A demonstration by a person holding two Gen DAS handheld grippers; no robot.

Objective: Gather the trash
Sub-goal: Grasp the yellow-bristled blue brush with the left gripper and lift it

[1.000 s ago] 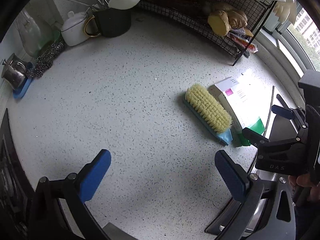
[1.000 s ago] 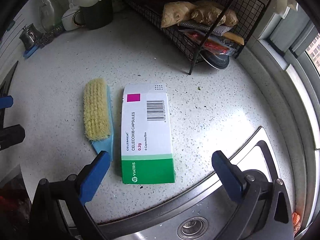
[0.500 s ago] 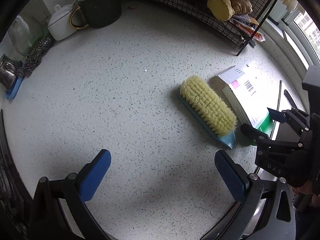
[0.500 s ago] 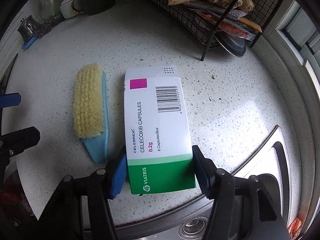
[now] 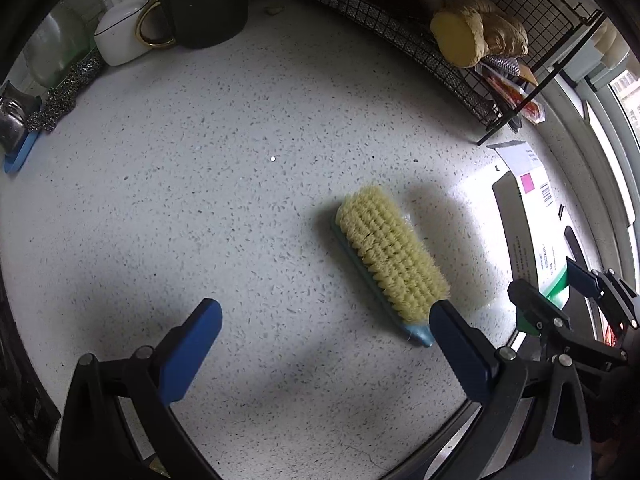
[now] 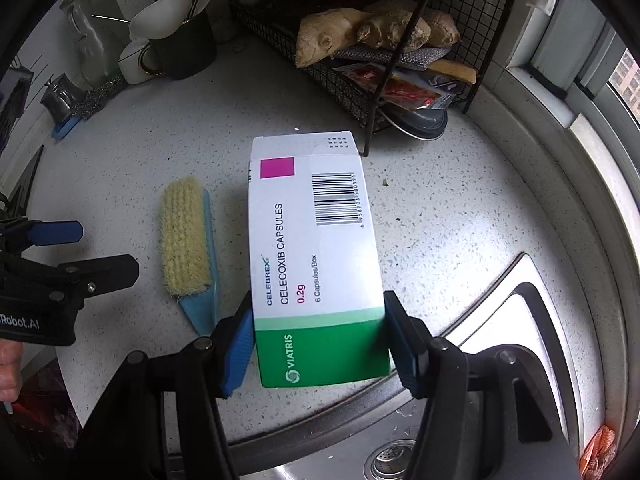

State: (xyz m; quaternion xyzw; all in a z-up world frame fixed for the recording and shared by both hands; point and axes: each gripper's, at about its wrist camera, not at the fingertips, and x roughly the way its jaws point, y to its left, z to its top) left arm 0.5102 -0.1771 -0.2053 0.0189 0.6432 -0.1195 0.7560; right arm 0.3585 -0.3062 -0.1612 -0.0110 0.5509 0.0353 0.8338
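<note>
The right gripper (image 6: 318,344) has its blue pads pressed against the two long sides of the box (image 6: 316,256), clamped on its green end. The box is a white and green capsule carton with a barcode and a magenta square near its far end. It sticks straight out from the jaws, away from the camera, and its far end appears raised off the counter (image 6: 440,208). In the left wrist view the same box (image 5: 532,232) shows at the right edge with the right gripper (image 5: 560,292) on its green end.

Just left of the box lies a brush (image 6: 188,240), bristles up, on a blue back, apart from the box.

The left gripper (image 5: 326,344) stands with its jaws wide apart and nothing between them, over bare counter (image 5: 200,200). The brush (image 5: 390,258) lies ahead of its right finger, whose tip overlaps the brush's near end in that view; whether they touch I cannot tell.

Below the right gripper is the sink (image 6: 400,440), its steel rim curving along the counter edge. Beyond the box stands a black wire rack (image 6: 400,60) with ginger (image 6: 360,28) on it. In the far left corner sit a dark mug (image 6: 184,52) holding utensils and a white pot (image 6: 132,60).
</note>
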